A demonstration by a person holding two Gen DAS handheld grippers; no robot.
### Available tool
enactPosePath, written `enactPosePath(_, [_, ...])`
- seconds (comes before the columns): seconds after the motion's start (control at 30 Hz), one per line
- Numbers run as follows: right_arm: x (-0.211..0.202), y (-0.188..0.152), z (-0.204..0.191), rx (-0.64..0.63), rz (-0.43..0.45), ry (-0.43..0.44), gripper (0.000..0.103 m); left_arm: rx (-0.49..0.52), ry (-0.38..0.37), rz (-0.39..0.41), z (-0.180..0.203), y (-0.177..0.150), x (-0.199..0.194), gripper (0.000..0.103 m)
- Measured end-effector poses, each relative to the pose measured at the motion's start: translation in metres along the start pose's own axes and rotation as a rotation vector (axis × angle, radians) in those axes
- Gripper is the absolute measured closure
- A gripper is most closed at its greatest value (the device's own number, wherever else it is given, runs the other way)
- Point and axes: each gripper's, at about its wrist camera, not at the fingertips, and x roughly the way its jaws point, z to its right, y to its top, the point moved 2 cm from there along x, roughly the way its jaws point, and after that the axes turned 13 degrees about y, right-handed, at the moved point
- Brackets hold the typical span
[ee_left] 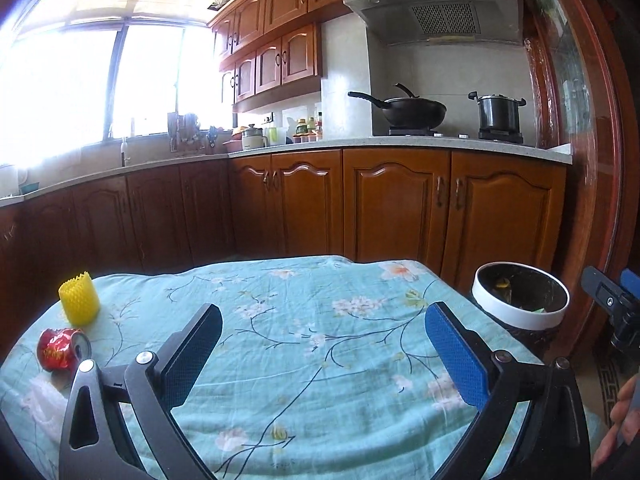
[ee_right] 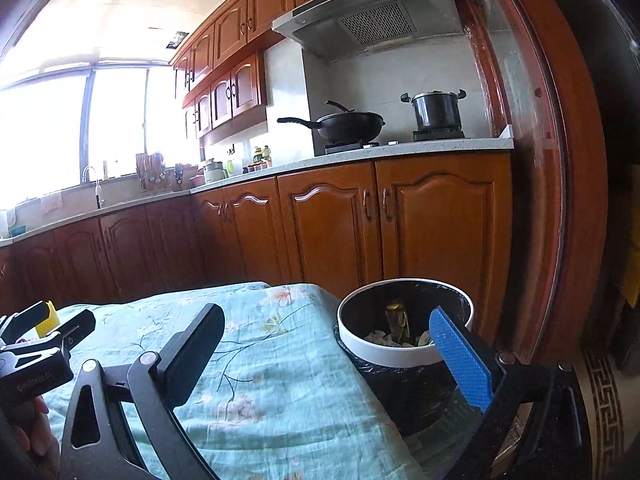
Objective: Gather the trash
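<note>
Both grippers hang over the floral tablecloth with fingers spread wide and nothing between them: the left gripper and the right gripper. A crushed red can and yellow foam sleeve sit far left; the bin stands right.

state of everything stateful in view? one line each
left gripper: open, empty
right gripper: open, empty
red can: crushed, lying on its side
yellow foam net: standing upright
trash bin: open, lined, partly filled
lower cabinet doors: closed
</note>
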Motion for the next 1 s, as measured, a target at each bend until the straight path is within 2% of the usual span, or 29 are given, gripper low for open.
enactPosePath(0.13, [0.002, -0.007, -0.001, -0.009, -0.014, -0.01, 0.0, 0.013, 0.027, 0.003, 0.0, -0.004, 0.01, 0.001])
enactPosePath(0.63, [0.006, -0.011, 0.001, -0.008, -0.028, -0.008, 0.0, 0.018, 0.021, -0.04, 0.0, -0.006, 0.026, 0.001])
enactPosePath(1.0, [0.008, -0.014, -0.002, -0.019, -0.046, -0.001, 0.0, 0.004, 0.009, -0.037, -0.002, -0.006, 0.027, 0.001])
